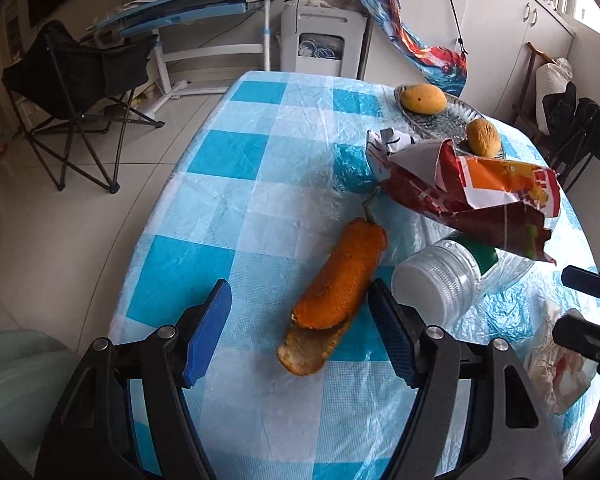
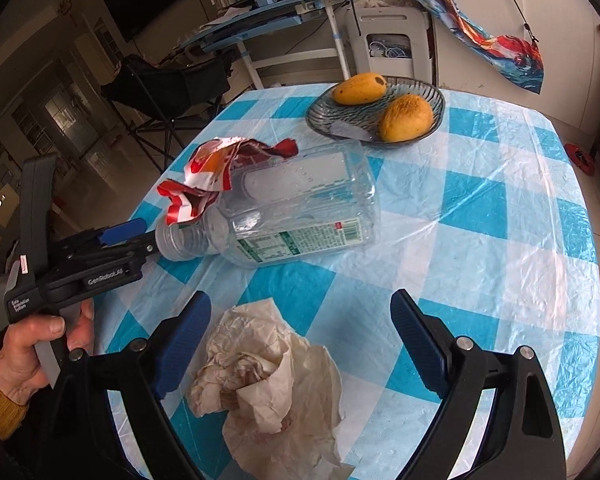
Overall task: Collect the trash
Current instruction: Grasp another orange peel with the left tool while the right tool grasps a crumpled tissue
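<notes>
Trash is spread over the table with the blue and white checked cloth (image 1: pixel 236 200), and none of it looks picked up yet, so I think this is the reaching step, just before the first grabs. Start with the left gripper (image 1: pixel 300 332): its blue pads stand apart with nothing pressed between them, and a long orange peel (image 1: pixel 340 280) lies on the cloth in the gap, closer to the right pad. To take it, the gripper would need to drop a bit lower and then squeeze. Just to the right of the peel lies an empty clear bottle (image 2: pixel 292 212) on its side, with a crumpled red snack wrapper (image 1: pixel 476 196) resting on it. The right gripper (image 2: pixel 300 344) is wide open too, tilted down over a crumpled tissue (image 2: pixel 260 384) at the near edge of the table. It also needs to go down and close. A hand (image 2: pixel 40 352) with a yellow sleeve holds the left tool from the left side. Far off, a glass dish (image 2: pixel 436 96) holds two mangoes (image 2: pixel 404 118); those look like food, not trash.
</notes>
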Demonstrator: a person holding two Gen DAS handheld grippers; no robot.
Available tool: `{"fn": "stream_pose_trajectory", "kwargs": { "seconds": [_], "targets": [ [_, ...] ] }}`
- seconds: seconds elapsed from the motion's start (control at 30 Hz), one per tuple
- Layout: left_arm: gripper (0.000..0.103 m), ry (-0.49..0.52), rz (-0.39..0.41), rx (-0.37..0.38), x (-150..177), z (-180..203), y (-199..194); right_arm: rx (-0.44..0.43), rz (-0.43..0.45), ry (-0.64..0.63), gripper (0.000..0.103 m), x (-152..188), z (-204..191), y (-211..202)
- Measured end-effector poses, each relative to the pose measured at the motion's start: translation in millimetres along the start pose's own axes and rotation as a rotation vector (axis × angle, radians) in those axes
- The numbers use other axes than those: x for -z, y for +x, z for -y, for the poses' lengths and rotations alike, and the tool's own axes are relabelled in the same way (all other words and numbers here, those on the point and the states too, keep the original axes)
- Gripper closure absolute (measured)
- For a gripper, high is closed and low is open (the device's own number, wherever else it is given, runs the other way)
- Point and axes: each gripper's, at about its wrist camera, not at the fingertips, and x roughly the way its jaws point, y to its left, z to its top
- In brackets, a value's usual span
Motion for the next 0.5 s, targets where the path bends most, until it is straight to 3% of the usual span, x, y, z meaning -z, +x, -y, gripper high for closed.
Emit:
{"fn": "stream_pose_trajectory", "kwargs": {
  "seconds": [0.1, 0.17, 0.27, 0.43, 0.5],
  "targets": [
    [0.043, 0.039, 0.01, -0.001, 2, 8, -1, -0.005, -0.029, -0.035, 0.018, 4, -6, 3],
    [0.07, 0.054, 0.017, 0.013, 3, 10, -4, -0.008, -0.047, -0.039, 0.021, 6, -8, 5],
    [0.082, 0.069, 0.014, 0.031, 9, 12, -11, -0.007, -0.075, -0.037, 0.028, 11, -8, 7],
    [0.084, 0.08, 0.003, 0.059, 27, 12, -28, -0.036, -0.091, -0.021, 0.045, 20, -9, 4],
    [0.084, 0.088, 0.001, 0.065, 36, 12, -37, -0.05, -0.089, -0.017, 0.059, 23, -12, 2]
  ]
}}
